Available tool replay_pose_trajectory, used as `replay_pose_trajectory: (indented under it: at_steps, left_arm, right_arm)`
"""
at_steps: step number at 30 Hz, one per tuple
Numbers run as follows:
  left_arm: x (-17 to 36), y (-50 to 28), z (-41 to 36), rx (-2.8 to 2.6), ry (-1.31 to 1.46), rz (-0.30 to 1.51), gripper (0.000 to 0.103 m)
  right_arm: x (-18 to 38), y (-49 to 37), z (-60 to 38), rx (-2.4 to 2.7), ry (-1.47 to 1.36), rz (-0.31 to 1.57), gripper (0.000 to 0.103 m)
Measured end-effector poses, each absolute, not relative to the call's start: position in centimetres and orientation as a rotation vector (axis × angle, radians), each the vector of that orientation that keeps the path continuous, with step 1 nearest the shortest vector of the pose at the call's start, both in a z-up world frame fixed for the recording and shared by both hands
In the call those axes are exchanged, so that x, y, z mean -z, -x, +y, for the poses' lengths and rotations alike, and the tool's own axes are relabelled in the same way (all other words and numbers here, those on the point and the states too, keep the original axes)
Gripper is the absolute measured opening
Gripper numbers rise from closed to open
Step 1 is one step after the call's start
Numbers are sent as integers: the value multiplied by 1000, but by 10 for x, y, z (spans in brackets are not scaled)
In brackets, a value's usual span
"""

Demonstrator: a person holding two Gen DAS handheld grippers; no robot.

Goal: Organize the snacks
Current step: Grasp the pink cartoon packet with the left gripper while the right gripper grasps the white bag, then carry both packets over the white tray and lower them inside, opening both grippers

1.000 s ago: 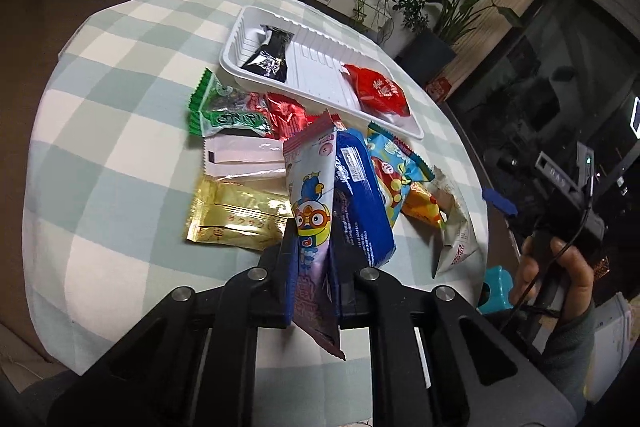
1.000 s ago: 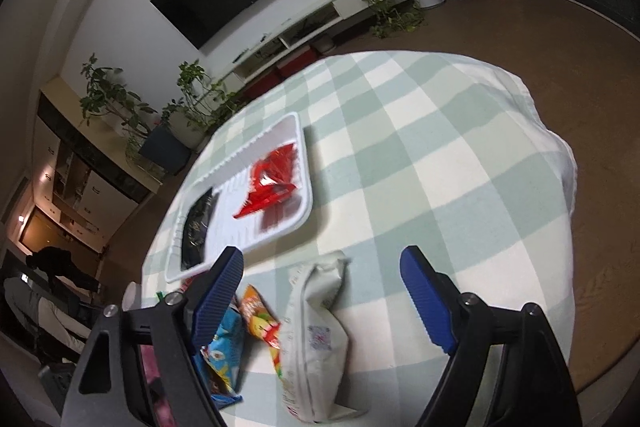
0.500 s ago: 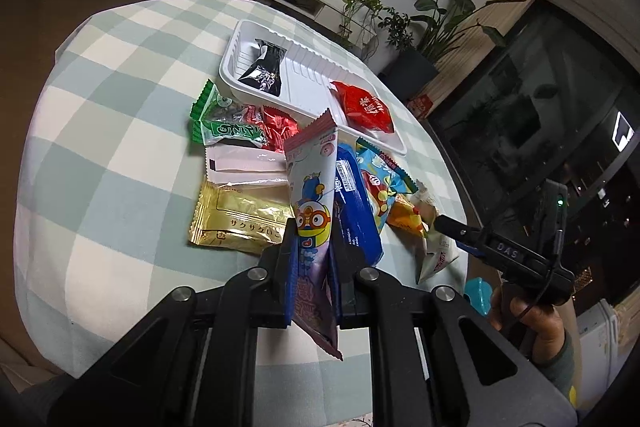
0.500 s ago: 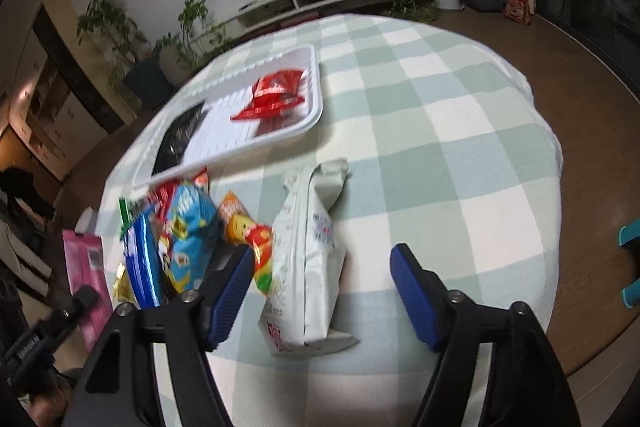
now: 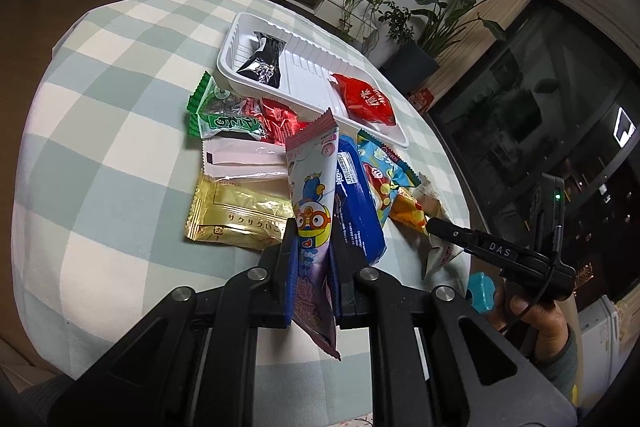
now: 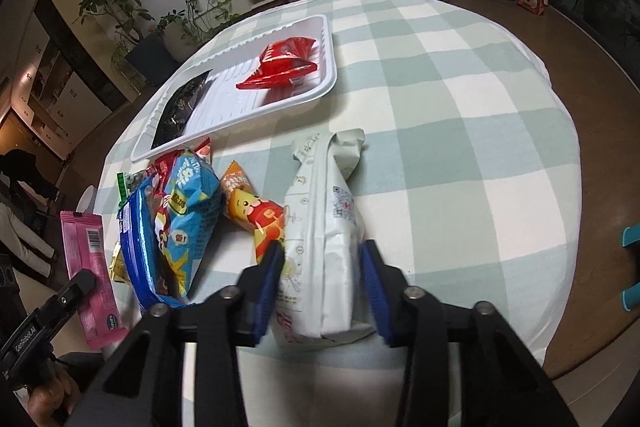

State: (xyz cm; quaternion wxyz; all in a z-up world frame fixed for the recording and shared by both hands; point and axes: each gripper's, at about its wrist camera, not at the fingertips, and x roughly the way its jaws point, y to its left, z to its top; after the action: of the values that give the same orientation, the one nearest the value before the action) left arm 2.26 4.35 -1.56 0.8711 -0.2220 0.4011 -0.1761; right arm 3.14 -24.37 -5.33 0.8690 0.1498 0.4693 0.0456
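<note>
Left gripper (image 5: 312, 259) is clamped on a pink cartoon-printed foil snack pouch (image 5: 310, 183), held upright above the near edge of the green-and-white checked tablecloth (image 5: 100, 131); the pouch's lower end hangs below the jaws, so the grip sits roughly mid-pack. Right gripper (image 6: 322, 275) is at medium width, its blue pads straddling the near end of a long white paper-look snack bag (image 6: 324, 227) that lies flat on the cloth, nearer than the white ribbed plastic tray (image 6: 316, 95); cannot tell whether the pads are touching the bag yet. The tray holds a black foil packet (image 5: 264, 61) at one end and a red foil packet (image 5: 366, 101) at the other, with its middle free. The rest of the pile sits on the near side of the tray: a green packet (image 5: 218, 115), a gold wafer wrapper (image 5: 236, 215), a dark blue biscuit pack (image 5: 356, 203), a light blue chip bag (image 6: 188, 211) and a small orange packet (image 6: 250, 209). Likely risks: the white bag is soft and air-filled, so an end-only pinch could let it fold or slip out on lifting; the left pad is just beside the orange packet and could catch or drag it; the pink pouch could twist in its narrow grip on the way to the tray
</note>
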Motion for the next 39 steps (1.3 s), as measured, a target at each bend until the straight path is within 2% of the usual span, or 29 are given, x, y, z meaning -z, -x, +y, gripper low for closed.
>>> replay_pose_trajectory:
  at_steps: [6, 18, 24, 32, 39]
  left_arm:
    - [17, -23, 42, 374, 466, 840, 11]
    - [15, -25, 43, 396, 493, 830, 11]
    - [-3, -34, 50, 417, 514, 792, 11]
    - [-67, -95, 51, 447, 450, 692, 11]
    - [-87, -178, 23, 492, 358, 704, 11]
  right_arm:
    - [49, -29, -250, -94, -353, 954, 32]
    - [30, -19, -268, -110, -457, 832, 31]
    - [17, -13, -286, -103, -550, 734, 31]
    - [-25, -29, -302, -107, -588, 601, 31]
    - [-74, -88, -280, -164, -506, 527, 31]
